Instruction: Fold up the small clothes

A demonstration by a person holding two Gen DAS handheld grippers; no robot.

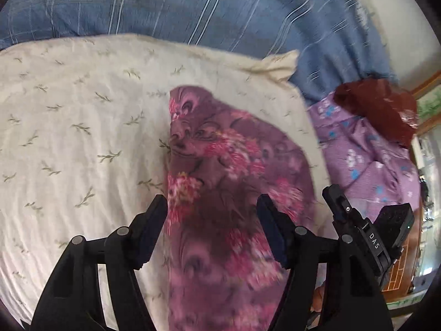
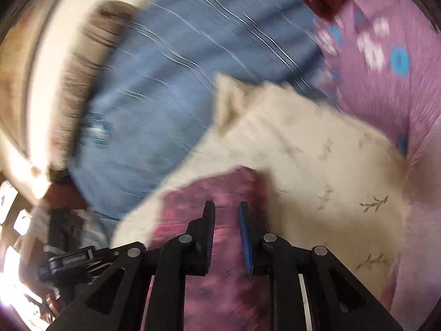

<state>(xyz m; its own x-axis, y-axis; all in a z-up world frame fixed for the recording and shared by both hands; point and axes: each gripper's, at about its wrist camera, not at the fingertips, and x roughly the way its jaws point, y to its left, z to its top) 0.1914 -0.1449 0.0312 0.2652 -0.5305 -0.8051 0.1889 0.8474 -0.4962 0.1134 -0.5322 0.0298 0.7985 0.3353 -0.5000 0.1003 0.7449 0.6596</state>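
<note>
While both views are blurred by motion, the main relations remain legible. Nearest the lens in the left wrist view, the left claw (image 1: 212,215) stands spread, its two dark fingers (image 1: 154,220) apart over a purple floral garment (image 1: 220,160); the cloth passes beneath and between them, and neither pad visibly presses on it. To its right, the right claw (image 1: 335,195) appears as a black body marked "DAS", beside the garment's right edge. In the right wrist view, the right claw (image 2: 226,207) shows a narrow gap between its black pad and its blue pad (image 2: 245,237); the same garment (image 2: 209,289) fills the space below the gap, though blur hides whether any fold is pinched, so its grip cannot be told. At lower left of that view the left claw (image 2: 59,226) is seen as a dark mount.

The garment lies on a cream pillow (image 1: 82,127) printed with small green sprigs, roughly at the pillow's right half, running from the lens edge toward the pillow's middle. Beyond the pillow's far edge spreads a blue striped bedsheet (image 1: 193,5). To the right, just beside the pillow, a lilac cloth with blue and white flowers (image 1: 363,149) is heaped, and a dark red cloth (image 1: 380,107) rests on its upper part. A wooden frame (image 1: 430,82) closes the far right margin.
</note>
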